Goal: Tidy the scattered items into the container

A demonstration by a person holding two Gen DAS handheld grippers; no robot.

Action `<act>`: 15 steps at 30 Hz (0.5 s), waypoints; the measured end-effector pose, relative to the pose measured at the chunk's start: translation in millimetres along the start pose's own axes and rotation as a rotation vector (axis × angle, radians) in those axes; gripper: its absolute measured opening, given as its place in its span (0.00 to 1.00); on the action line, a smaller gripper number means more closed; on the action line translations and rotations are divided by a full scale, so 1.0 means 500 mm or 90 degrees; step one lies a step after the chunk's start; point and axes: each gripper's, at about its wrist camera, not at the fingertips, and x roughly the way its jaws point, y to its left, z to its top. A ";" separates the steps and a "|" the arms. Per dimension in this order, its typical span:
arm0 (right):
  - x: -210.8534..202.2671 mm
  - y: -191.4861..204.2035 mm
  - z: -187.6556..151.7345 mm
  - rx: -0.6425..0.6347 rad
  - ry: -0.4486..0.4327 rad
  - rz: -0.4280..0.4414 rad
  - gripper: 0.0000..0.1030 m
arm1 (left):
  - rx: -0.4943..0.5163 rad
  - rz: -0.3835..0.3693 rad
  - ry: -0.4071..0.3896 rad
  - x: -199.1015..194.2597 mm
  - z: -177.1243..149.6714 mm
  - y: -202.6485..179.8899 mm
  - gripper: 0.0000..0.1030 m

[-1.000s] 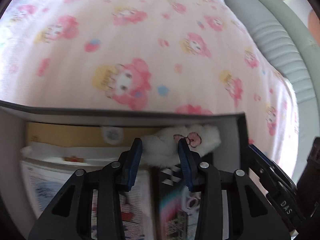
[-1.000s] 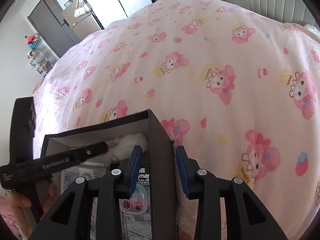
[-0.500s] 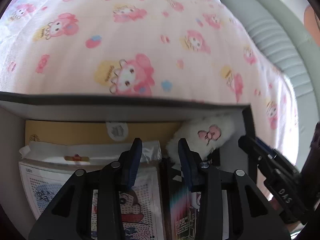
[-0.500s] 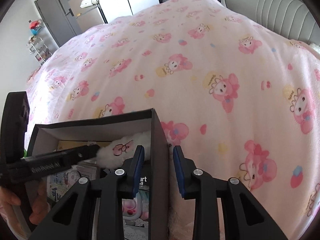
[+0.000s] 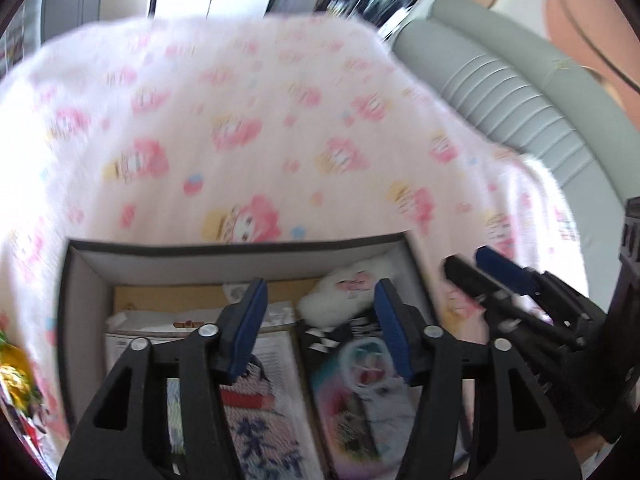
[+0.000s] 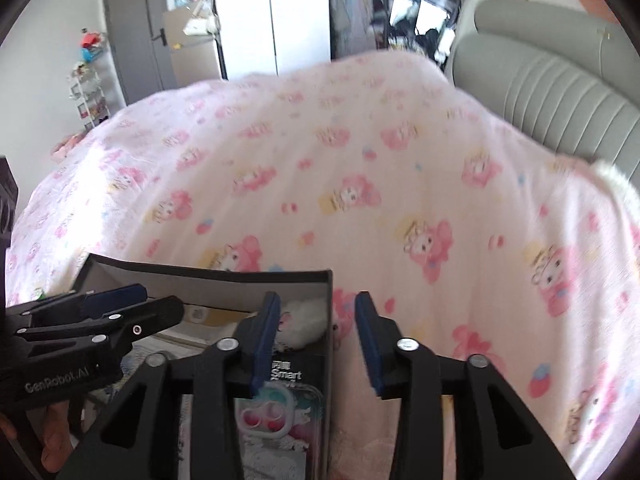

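Observation:
A dark-rimmed cardboard box (image 5: 236,249) sits on the bed and holds a white plush with a pink bow (image 5: 352,294), flat printed packages (image 5: 256,420) and a brown envelope (image 5: 168,298). My left gripper (image 5: 320,314) hovers above the box, its jaws opening, with nothing pressed between the pads. My right gripper (image 6: 316,312) straddles the box's right wall (image 6: 329,344) from above, its jaws opening too, clear of the wall. The plush (image 6: 304,320) lies in the far right corner. Each gripper shows in the other's view: the right gripper (image 5: 468,260), the left gripper (image 6: 160,298).
The box rests on a pink cartoon-print blanket (image 6: 360,168). A grey padded headboard (image 6: 552,92) runs along the right. A shiny gold wrapper (image 5: 12,372) lies left of the box. A door, wardrobe and small shelf (image 6: 90,96) stand beyond the bed. A hand (image 6: 52,440) grips the left tool.
Both grippers have lifted and drawn back from the box, and more of the room shows. The left jaws have widened. The right jaws, narrow around the box's right wall before, have spread apart.

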 end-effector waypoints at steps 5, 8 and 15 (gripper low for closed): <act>-0.115 0.009 -0.042 0.037 -0.022 0.021 0.41 | 0.057 0.008 -0.057 -0.128 -0.050 -0.061 0.59; -0.183 0.025 -0.082 0.033 -0.037 0.013 0.42 | 0.081 0.004 -0.066 -0.187 -0.096 -0.086 0.59; -0.301 0.045 -0.173 0.051 -0.030 0.001 0.42 | 0.098 0.000 -0.064 -0.271 -0.207 -0.130 0.59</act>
